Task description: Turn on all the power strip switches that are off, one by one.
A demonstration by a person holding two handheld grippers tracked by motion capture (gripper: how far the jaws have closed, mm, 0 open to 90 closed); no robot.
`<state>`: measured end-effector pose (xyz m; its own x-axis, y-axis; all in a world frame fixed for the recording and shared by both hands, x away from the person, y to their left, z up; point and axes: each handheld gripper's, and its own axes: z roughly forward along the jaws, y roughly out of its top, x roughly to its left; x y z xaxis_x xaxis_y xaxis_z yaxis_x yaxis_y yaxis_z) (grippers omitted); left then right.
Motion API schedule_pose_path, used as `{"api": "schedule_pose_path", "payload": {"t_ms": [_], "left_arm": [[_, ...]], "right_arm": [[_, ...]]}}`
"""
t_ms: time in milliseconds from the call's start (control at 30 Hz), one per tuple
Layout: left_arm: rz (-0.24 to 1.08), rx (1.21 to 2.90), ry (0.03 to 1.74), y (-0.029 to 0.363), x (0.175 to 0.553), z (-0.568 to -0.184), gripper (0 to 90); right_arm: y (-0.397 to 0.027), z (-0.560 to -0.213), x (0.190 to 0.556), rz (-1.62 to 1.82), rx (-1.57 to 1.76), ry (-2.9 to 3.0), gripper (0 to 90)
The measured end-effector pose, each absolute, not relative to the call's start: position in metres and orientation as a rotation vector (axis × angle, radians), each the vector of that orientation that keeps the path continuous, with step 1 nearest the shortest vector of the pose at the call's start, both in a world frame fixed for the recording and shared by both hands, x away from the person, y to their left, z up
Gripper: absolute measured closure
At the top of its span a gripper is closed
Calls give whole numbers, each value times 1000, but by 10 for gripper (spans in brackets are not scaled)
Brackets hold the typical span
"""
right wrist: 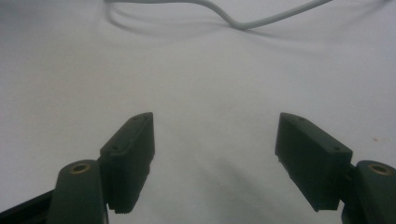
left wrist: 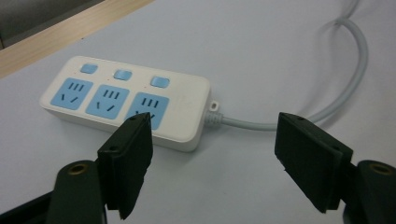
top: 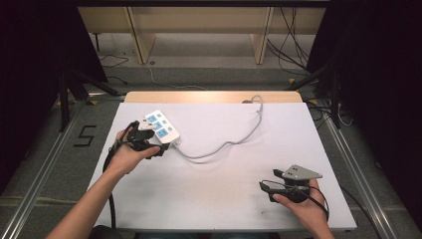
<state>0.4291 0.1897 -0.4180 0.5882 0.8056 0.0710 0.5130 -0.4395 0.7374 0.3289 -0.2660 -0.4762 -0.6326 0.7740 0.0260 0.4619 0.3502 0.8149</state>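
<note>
Left gripper (top: pixel 161 148) sits near left edge of white table (top: pixel 224 199), jaws wide apart, nothing between them. White power strip (top: pixel 161 127) with three blue sockets lies just past its tips, flat on table, near back-left corner. In left gripper view, strip (left wrist: pixel 126 105) is right ahead, one jaw overlapping nearest socket, can't tell if touching. Grey cable (top: pixel 224 144) snakes from strip toward back edge. Over on right, right gripper (top: pixel 263 188) rests low near front edge, jaws spread too, just bare table between, well apart from strip.
</note>
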Motion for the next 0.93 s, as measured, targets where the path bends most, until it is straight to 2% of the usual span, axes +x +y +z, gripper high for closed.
{"api": "schedule_pose_path", "payload": {"t_ms": [233,600,933], "left_arm": [[554,2139,977,187,404,-438,256],[565,2092,968,196,372,-458,249],[553,2090,952,191,360,-468,233]], "right_arm": [[-266,-476,329,1183,1087,2252,295],[-265,-477,329,1184,1086,2257,294],[-265,-477,328,1188,1089,2261,294]]}}
